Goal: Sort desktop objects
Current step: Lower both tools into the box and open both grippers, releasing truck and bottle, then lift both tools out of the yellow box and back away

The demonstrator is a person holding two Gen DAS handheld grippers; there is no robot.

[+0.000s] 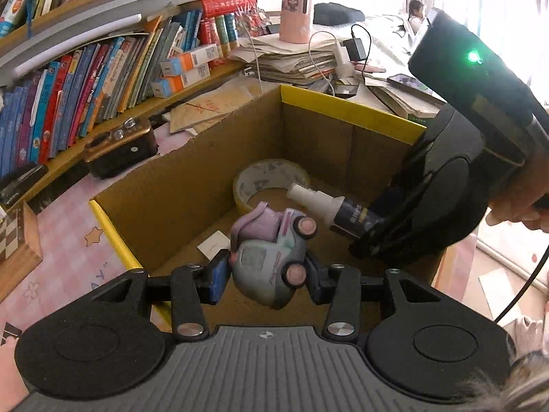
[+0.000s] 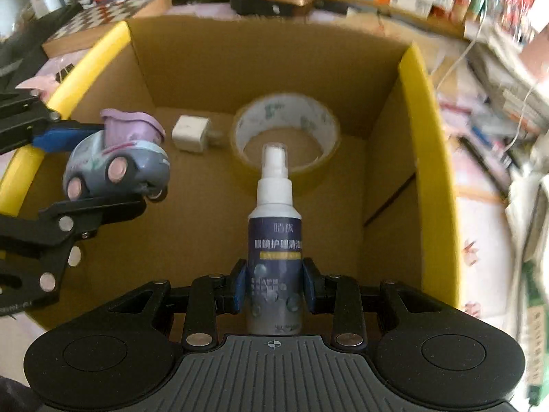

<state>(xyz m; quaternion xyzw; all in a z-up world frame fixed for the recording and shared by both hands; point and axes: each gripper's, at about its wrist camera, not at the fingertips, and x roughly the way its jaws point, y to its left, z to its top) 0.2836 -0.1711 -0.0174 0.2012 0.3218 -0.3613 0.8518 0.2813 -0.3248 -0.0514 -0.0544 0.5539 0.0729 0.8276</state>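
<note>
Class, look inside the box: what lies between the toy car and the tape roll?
In the right wrist view, a white charger plug lies on the box floor between the toy car and the tape roll.

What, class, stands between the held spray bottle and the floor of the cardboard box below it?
Little. The right gripper holds the spray bottle over the cardboard box, nozzle towards the tape roll on the floor. Bare cardboard lies nearer; the toy car hangs to one side.

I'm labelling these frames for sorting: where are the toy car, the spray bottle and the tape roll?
toy car [image 1: 271, 261]: left wrist view, on its grey body.
spray bottle [image 2: 274, 240]: right wrist view, on its dark label.
tape roll [image 2: 288, 110]: right wrist view, on its far inner wall.
</note>
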